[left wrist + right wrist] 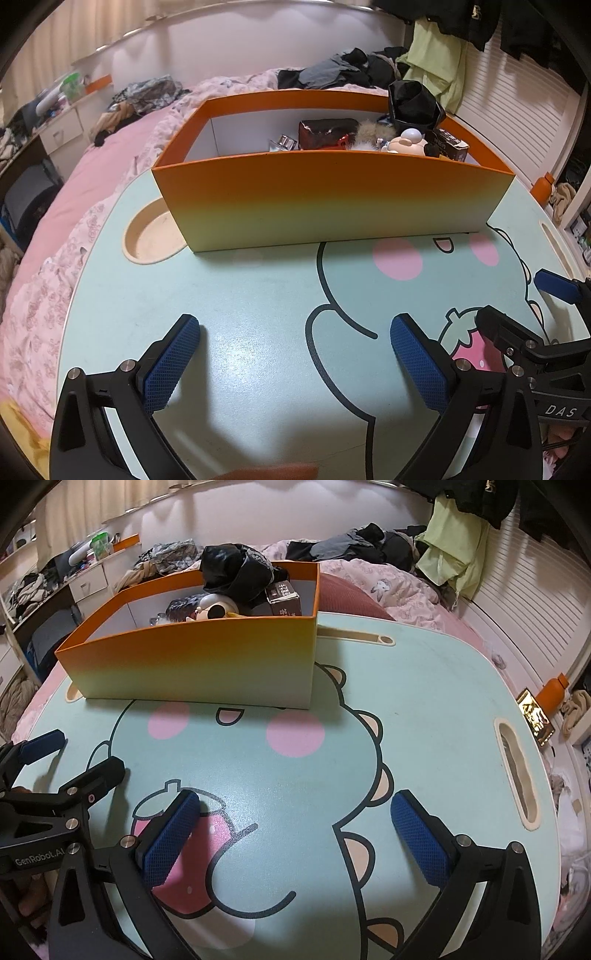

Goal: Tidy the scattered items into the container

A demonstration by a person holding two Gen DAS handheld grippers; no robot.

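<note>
nearest me, before the box: my left claw [295,354] hangs over bare tabletop, jaws spread wide, nothing between the blue pads.
beside it, also short of the box: my right claw [295,830] is just as wide and empty, over the strawberry print; the two claws sit close side by side.
under both claws: the lap table [258,295], pale green with a cartoon face, looks swept; i see no loose item on it in either view.
at the box's left foot: a round cup recess [151,236] in the table, empty as far as i can tell.
far edge of the table: the orange box [332,199] stands upright, its long front wall facing me.
inside the box, right half: a black crumpled bag [413,99] pokes above the rim, with a round-headed toy figure [406,142], a dark printed carton [284,598], a furry tuft and a small glass bottle lower down; the left half looks bare.
handling, my guess: the bag is soft and light, so i'd pinch a fold near its top; the toy is hard, smooth and round, likely to squirt out, so i'd grip it across the body; the carton is stiff, take it on its flat sides; the bottle is fragile, so go gently.
task, my guess: all but done.
beyond the box: a pink quilted bed [110,155] strewn with clothes.
</note>
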